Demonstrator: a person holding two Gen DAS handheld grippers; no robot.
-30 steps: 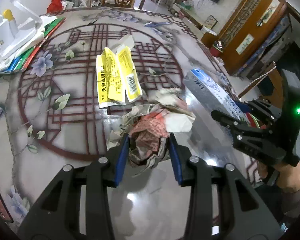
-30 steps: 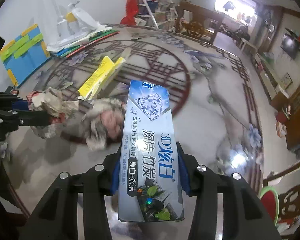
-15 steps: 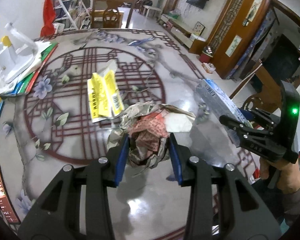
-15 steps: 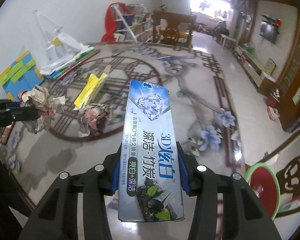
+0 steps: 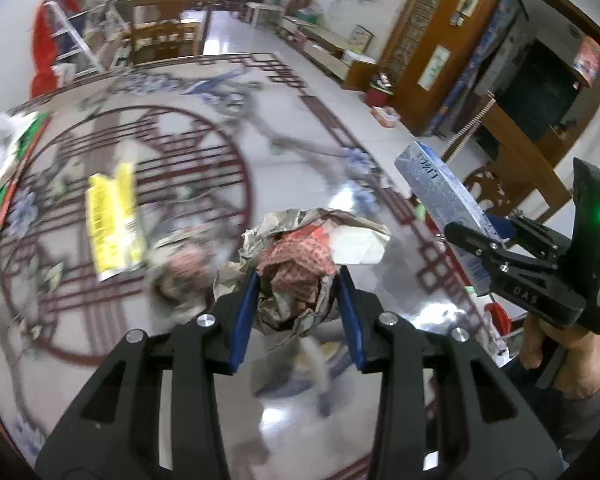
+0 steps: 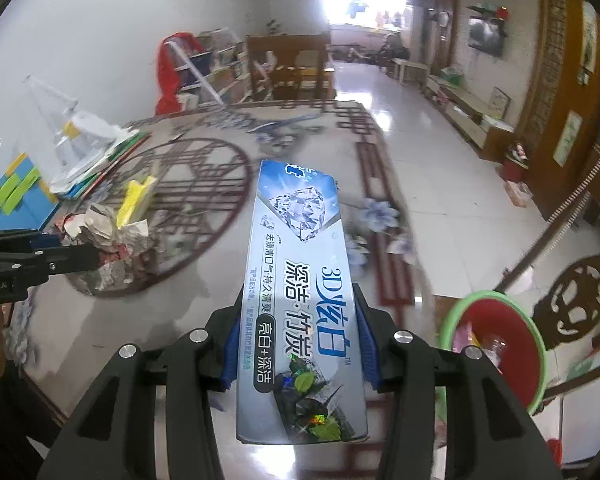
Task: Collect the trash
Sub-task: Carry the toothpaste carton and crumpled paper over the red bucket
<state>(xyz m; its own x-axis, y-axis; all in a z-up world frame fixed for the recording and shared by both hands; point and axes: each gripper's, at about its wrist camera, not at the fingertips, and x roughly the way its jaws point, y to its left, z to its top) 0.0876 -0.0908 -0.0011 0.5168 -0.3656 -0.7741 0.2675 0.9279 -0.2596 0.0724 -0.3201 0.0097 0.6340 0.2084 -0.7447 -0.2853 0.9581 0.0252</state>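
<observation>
My left gripper [image 5: 298, 280] is shut on a crumpled paper wad [image 5: 300, 264], held above the patterned table [image 5: 160, 152]; the same paper wad [image 6: 104, 236] shows at the left of the right wrist view. My right gripper [image 6: 298, 320] is shut on a silver-blue toothpaste box [image 6: 300, 280], which sticks out forward; that toothpaste box [image 5: 440, 196] and the right gripper [image 5: 472, 240] appear at the right of the left wrist view. A second crumpled wad [image 5: 180, 268] and a yellow wrapper [image 5: 112, 216] lie on the table. A red bin with a green rim [image 6: 496, 344] stands on the floor, lower right.
Stacked books and a clear plastic item [image 6: 80, 148] sit at the table's far left, a blue block [image 6: 16, 196] beside them. A carved wooden chair [image 6: 580, 300] stands by the bin. Shiny tiled floor [image 6: 440, 152] stretches beyond the table edge.
Both grippers have lifted and swung right with their loads. The table litter slid left in view, and the red bin has come into the right wrist view.
</observation>
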